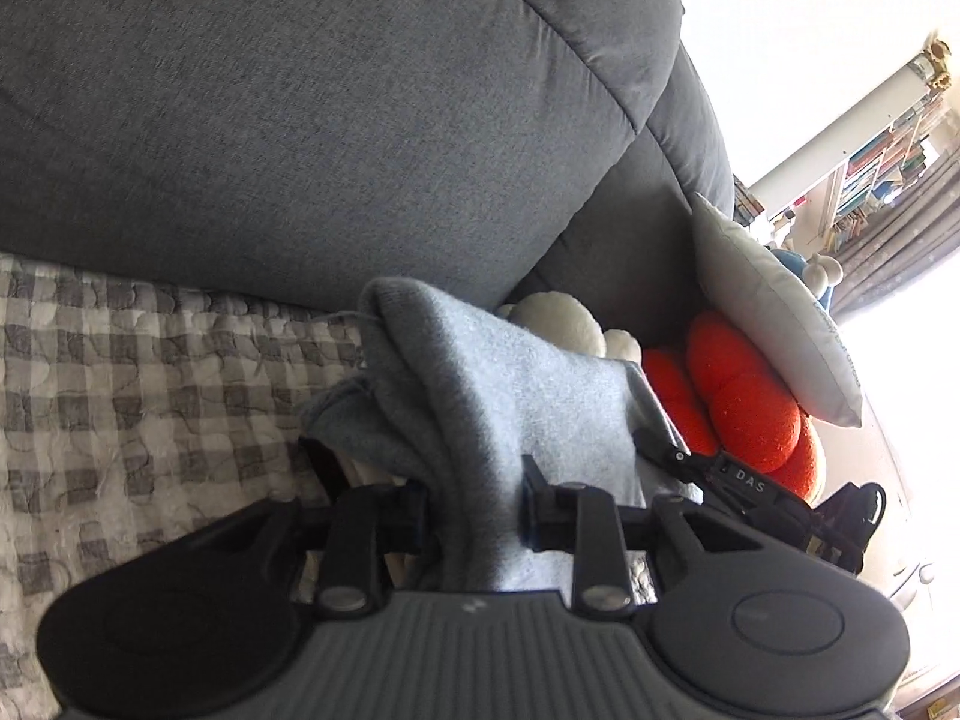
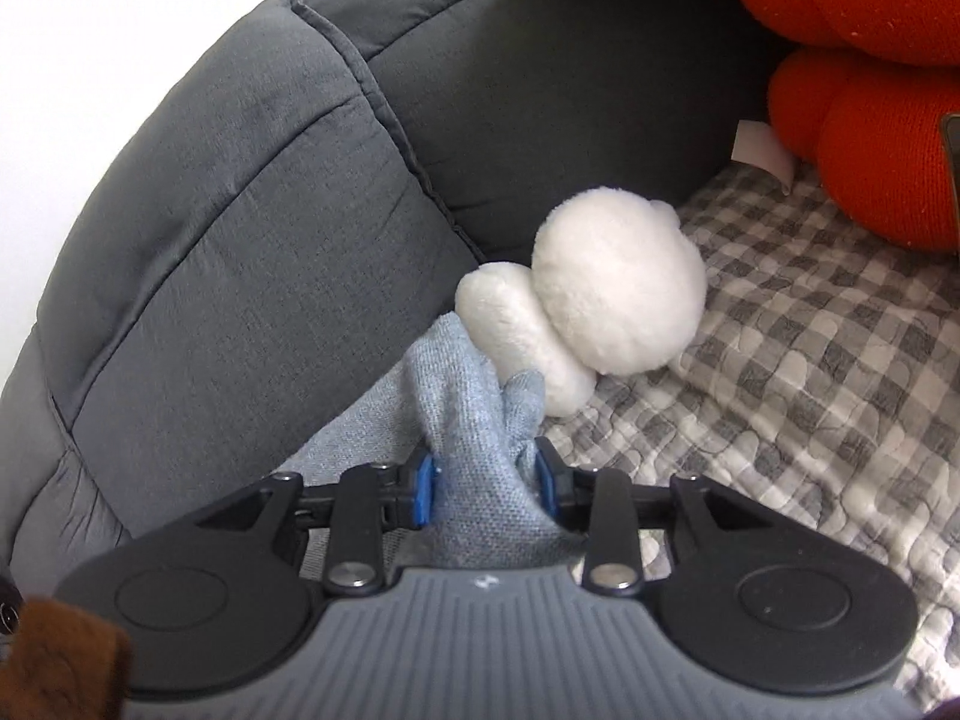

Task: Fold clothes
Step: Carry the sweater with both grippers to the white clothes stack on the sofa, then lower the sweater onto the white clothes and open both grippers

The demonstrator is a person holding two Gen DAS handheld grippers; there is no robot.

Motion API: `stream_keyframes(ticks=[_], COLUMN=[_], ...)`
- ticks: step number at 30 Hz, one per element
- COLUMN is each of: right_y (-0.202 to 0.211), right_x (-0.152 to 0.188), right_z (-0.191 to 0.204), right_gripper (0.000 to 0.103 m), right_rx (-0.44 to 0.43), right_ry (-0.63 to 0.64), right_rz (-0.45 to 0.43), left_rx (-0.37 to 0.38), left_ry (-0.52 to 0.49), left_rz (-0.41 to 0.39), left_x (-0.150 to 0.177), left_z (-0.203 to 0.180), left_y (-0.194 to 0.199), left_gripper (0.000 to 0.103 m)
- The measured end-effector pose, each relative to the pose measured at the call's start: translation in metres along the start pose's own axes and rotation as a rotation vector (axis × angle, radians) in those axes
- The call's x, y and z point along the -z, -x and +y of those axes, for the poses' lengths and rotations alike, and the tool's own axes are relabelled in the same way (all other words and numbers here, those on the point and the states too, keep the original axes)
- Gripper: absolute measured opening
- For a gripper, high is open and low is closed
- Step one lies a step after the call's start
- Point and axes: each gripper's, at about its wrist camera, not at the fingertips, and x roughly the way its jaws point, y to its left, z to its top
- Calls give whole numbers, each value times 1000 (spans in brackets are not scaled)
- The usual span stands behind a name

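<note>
We hold the garment (image 1: 480,396) off the sofa quilt (image 1: 120,396), left tongs (image 1: 477,510) and right tongs (image 2: 486,480) each pinching bunched cloth. With 2 thick, uneven grips, a layer may slip out, or the hem could snag the white plush (image 2: 600,294) nearby.

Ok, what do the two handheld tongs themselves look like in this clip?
Both have a ribbed grey body, two black round side housings and black linkage arms with silver rivets. The right tongs carry blue finger pads; the left tongs show plain black fingers. The left view shows white "DAS" lettering on the right tongs.
</note>
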Motion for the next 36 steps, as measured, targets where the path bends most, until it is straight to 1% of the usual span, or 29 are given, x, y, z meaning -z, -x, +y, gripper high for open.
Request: stream_keyframes(ticks=[2, 5, 7, 9, 13, 15, 17, 19, 22, 24, 26, 28, 32, 36], right_y=[0, 5, 9, 15, 30, 40, 49, 57, 55, 49, 39, 31, 19, 8], right_x=[2, 3, 2, 0, -2, 0, 3, 6, 15, 22, 31, 38, 47, 55], right_z=[0, 3, 6, 9, 16, 22, 29, 36, 53, 65, 78, 85, 79, 74], right_gripper=[41, 43, 48, 48, 48, 48, 48, 48, 48, 48, 48, 48, 48, 48], right_rx=[8, 32, 50, 75, 124, 144, 132, 97, 49, 34, 43, 67, 96, 121], right_ry=[9, 44, 63, 77, 112, 136, 157, 178, 232, 283, 350, 398, 397, 393], right_rz=[-11, -25, -44, -68, -116, -150, -181, -199, -178, -150, -120, -103, -73, -49], left_rx=[-1, 2, 2, -7, -41, -60, -71, -66, -45, -32, -36, -64, -97, -130], left_ry=[1, 8, 23, 25, -12, -38, -66, -96, -149, -183, -204, -227, -262, -279], left_rz=[6, 18, 21, 18, -1, -25, -58, -86, -103, -110, -85, -55, -28, -32], left_x=[0, -2, -3, -4, -4, -4, -5, -6, -8, -9, -8, -3, 6, 11], left_z=[0, 2, 6, 8, 2, -3, -10, -20, -40, -53, -62, -66, -69, -70], left_y=[-1, -1, 2, 7, 22, 32, 41, 46, 43, 39, 23, 6, -20, -34], left_gripper=[31, 34, 36, 36, 36, 36, 36, 36, 36, 40, 41, 41, 41, 41])
